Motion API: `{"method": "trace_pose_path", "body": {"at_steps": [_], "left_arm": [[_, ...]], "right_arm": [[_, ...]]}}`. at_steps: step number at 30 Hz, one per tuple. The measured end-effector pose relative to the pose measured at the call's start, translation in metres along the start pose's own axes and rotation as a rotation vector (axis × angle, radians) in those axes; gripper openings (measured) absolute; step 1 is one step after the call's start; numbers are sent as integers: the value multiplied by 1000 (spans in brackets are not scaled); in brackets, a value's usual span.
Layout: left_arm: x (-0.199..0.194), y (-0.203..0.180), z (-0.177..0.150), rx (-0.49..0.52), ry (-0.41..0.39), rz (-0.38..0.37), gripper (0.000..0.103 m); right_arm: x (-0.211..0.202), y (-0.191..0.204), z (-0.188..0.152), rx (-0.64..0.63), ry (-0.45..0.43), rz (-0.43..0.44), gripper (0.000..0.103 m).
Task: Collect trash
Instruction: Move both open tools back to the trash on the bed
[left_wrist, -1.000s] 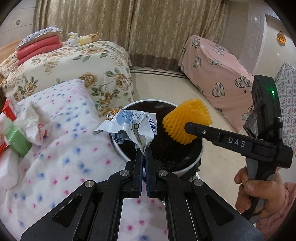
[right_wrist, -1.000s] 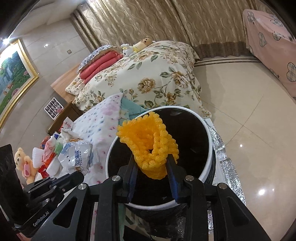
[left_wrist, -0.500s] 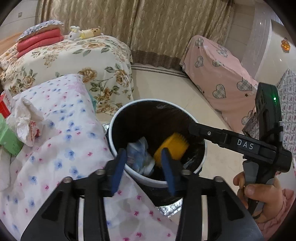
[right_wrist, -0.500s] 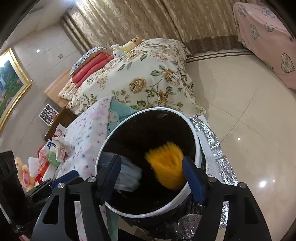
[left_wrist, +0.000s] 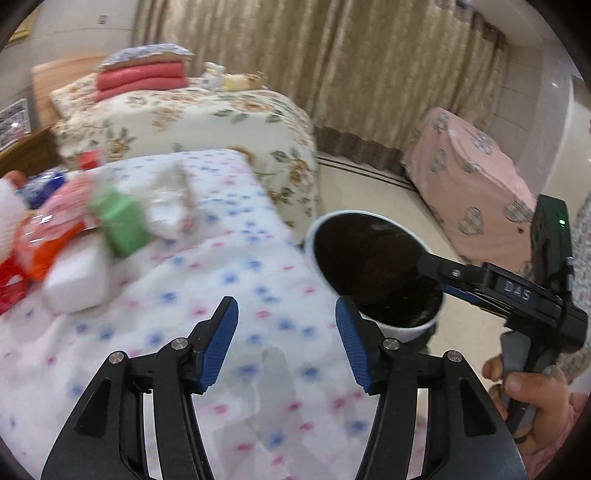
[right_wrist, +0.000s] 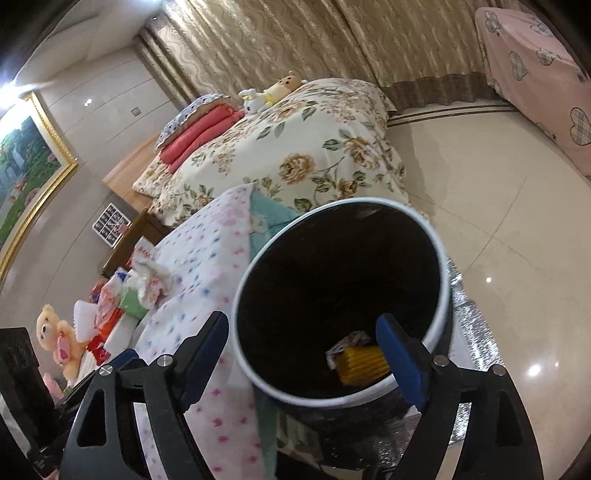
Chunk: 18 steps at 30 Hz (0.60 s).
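A white-rimmed black trash bin (right_wrist: 441, 280) stands beside the spotted blanket; it also shows in the left wrist view (left_wrist: 354, 216). Inside it lie the yellow foam net (right_wrist: 364, 365) and a crumpled wrapper (right_wrist: 345, 347). My right gripper (right_wrist: 306, 343) is open and empty above the bin's near rim; it shows in the left wrist view (left_wrist: 428, 264) over the bin. My left gripper (left_wrist: 286, 325) is open and empty above the blanket, left of the bin. More trash lies on the blanket: a green packet (left_wrist: 120, 219), a white crumpled wrapper (left_wrist: 170, 206), orange-red packaging (left_wrist: 40, 243).
The spotted blanket (left_wrist: 207, 273) covers the near surface. A floral bed (right_wrist: 295, 155) with red pillows stands behind. A pink heart-patterned cover (left_wrist: 469, 192) is at the right. A teddy bear (right_wrist: 55, 332) sits at the left. Tiled floor (right_wrist: 498, 206) lies beyond the bin.
Both grippers opened and dropped the wrapper and the yellow foam net into the bin. The left gripper then swung left, away from the bin, towards the trash pile.
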<state>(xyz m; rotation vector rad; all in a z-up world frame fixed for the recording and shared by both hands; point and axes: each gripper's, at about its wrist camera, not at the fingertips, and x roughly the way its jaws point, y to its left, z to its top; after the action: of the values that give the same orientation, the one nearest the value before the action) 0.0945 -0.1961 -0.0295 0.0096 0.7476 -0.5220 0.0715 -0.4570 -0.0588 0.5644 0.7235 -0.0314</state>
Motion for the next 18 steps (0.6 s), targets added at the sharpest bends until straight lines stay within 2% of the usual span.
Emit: {"method": "trace_pose_path", "body": {"at_steps": [3,6,11,18], "left_arm": [[-11,15,-8,-10,-30,67,64],[-21,32,-17,-34,-46,121,66],[-37,63,-28,-91,-56,156,72],[-58,107,-39,-164,-85,230,74]], "right_arm": [[3,13,-7,-13,8,16,85],[6,28,-14,-33,18,33,86],[14,55,-25,-72,41,60,86],[29,98,-40,-132,78,109,86]]}}
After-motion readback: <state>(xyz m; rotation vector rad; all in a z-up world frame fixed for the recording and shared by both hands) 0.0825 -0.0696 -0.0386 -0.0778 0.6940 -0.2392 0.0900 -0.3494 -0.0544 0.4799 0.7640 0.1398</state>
